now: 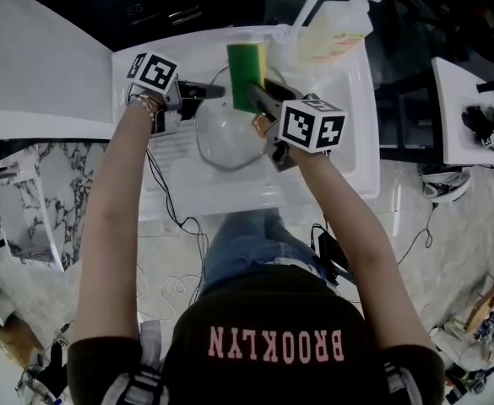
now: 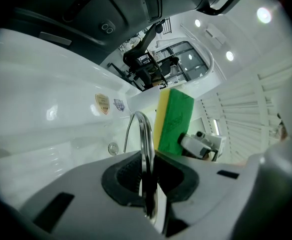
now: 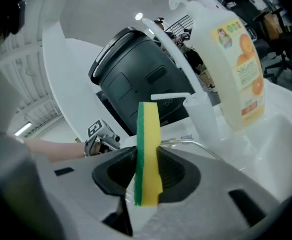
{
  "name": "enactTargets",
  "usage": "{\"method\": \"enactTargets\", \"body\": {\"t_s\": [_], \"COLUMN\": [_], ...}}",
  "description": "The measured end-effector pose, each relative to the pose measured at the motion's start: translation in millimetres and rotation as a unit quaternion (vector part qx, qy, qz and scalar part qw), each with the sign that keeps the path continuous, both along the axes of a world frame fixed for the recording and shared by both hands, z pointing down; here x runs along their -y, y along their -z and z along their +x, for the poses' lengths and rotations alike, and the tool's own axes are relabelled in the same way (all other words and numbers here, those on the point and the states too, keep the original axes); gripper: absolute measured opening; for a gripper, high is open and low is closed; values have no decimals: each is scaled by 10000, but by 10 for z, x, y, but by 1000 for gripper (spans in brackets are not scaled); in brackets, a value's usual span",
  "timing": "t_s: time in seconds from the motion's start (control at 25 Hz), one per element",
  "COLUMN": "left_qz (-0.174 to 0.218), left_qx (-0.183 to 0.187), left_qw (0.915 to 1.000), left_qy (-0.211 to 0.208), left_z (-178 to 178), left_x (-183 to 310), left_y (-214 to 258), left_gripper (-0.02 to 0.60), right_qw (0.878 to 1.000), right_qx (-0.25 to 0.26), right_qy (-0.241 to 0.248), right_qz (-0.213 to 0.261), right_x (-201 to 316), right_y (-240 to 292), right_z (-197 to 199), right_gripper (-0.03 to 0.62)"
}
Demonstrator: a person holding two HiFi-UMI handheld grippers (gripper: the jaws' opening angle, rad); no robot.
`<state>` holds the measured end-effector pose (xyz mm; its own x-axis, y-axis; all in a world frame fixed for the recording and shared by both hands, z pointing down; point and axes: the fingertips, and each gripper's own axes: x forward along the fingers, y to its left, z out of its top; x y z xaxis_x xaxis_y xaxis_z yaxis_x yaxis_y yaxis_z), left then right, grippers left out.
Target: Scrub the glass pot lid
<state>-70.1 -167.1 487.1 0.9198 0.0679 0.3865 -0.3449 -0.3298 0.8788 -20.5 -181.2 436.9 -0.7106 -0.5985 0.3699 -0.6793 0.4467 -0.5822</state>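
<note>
The glass pot lid (image 1: 226, 135) is held over the white sink (image 1: 348, 154), and in the left gripper view its metal rim (image 2: 145, 134) runs edge-on between the jaws. My left gripper (image 1: 216, 92) is shut on the lid's left rim. My right gripper (image 1: 257, 91) is shut on a green-and-yellow sponge (image 1: 247, 76), which stands above the lid's far edge. In the right gripper view the sponge (image 3: 147, 149) sits upright between the jaws, green side to the left. From the left gripper the sponge (image 2: 174, 120) shows just beyond the lid, green face toward the camera.
A large bottle of dish soap (image 1: 333, 25) with an orange label (image 3: 238, 69) stands at the sink's back right. A dark appliance (image 3: 136, 74) sits behind the sink. A white counter (image 1: 35, 66) lies to the left, cables (image 1: 175, 218) on the floor.
</note>
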Motion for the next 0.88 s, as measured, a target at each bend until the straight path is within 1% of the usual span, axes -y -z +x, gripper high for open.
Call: {"method": "enactTargets", "body": {"t_s": [0.08, 0.28, 0.4, 0.56, 0.76, 0.88], "left_qz": [-39, 7, 0, -139, -105, -54], "left_qx": [-14, -7, -34, -99, -121, -102], "left_qw": [10000, 10000, 10000, 9998, 9999, 9999], "left_qy": [38, 29, 19, 48, 36, 35], "left_z": [5, -2, 1, 17, 23, 10], "left_x": [-7, 17, 14, -23, -8, 12], "left_y": [18, 1, -2, 38, 29, 9], "left_gripper": [34, 34, 34, 34, 34, 34], "right_qw": [9999, 9989, 9978, 9961, 9958, 9964], "right_qx": [-147, -405, -649, -857, -774, -647], "right_qy": [36, -245, -78, 145, 486, 538], "right_qz": [-8, -63, -87, -150, -80, -92], "right_x": [-42, -130, -226, -223, -144, -87], "right_y": [-50, -105, -173, -243, -272, -307], "right_z": [-106, -135, -146, -97, -17, 62], "right_gripper": [103, 103, 103, 103, 104, 106]}}
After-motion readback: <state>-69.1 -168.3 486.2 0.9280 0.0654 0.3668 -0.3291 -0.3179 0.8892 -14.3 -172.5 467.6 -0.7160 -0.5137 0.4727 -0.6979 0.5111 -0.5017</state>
